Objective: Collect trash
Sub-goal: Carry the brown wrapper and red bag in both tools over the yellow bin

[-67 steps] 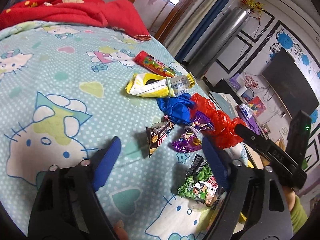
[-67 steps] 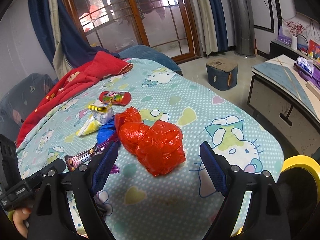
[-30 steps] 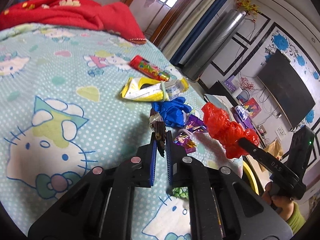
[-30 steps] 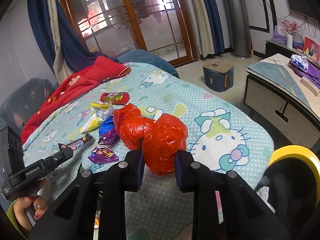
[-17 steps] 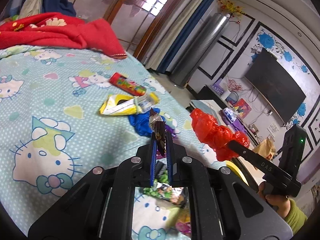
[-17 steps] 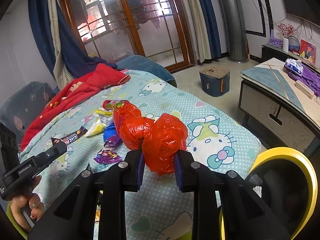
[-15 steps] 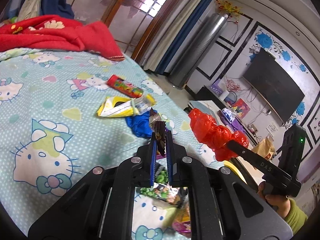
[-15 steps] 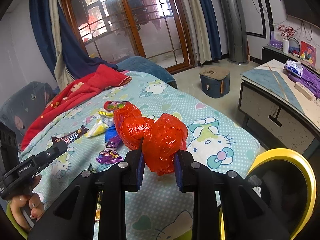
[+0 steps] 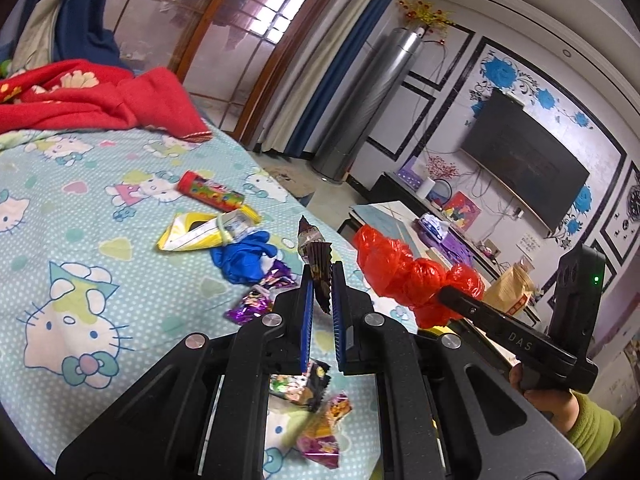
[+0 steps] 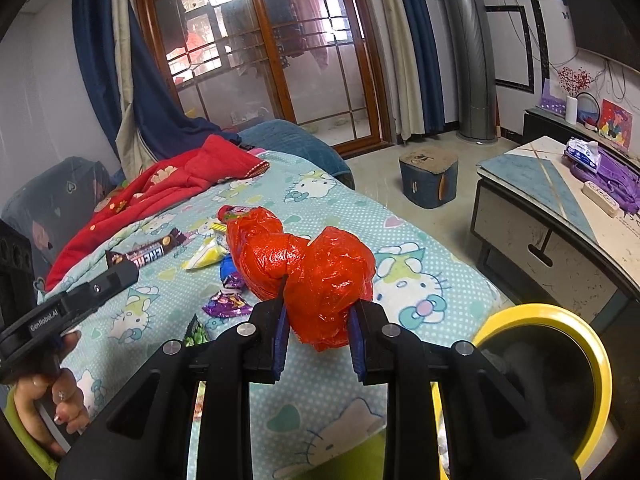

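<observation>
My left gripper [image 9: 320, 276] is shut on a dark brown chocolate bar wrapper [image 9: 315, 256], lifted clear above the bed; the same wrapper [image 10: 149, 254] shows at the left gripper's tip in the right wrist view. My right gripper [image 10: 318, 312] is shut on a crumpled red plastic bag [image 10: 316, 272], held above the bed's edge; the left wrist view shows that bag [image 9: 404, 272] in the air to the right. A yellow-rimmed bin [image 10: 544, 380] stands on the floor at lower right of the right wrist view.
On the Hello Kitty bedsheet [image 9: 80, 248] lie a red candy tube [image 9: 210, 192], a yellow packet [image 9: 200, 232], a blue glove [image 9: 244, 256], purple wrappers [image 9: 250, 306] and snack packets [image 9: 304, 384]. A red blanket [image 9: 92, 100] is heaped at the bed's far end. A low table [image 10: 560, 216] stands right.
Both grippers closed on their items, the left on the chocolate wrapper and the right on the red bag, then rose off the bed. The bin has come further into the right wrist view.
</observation>
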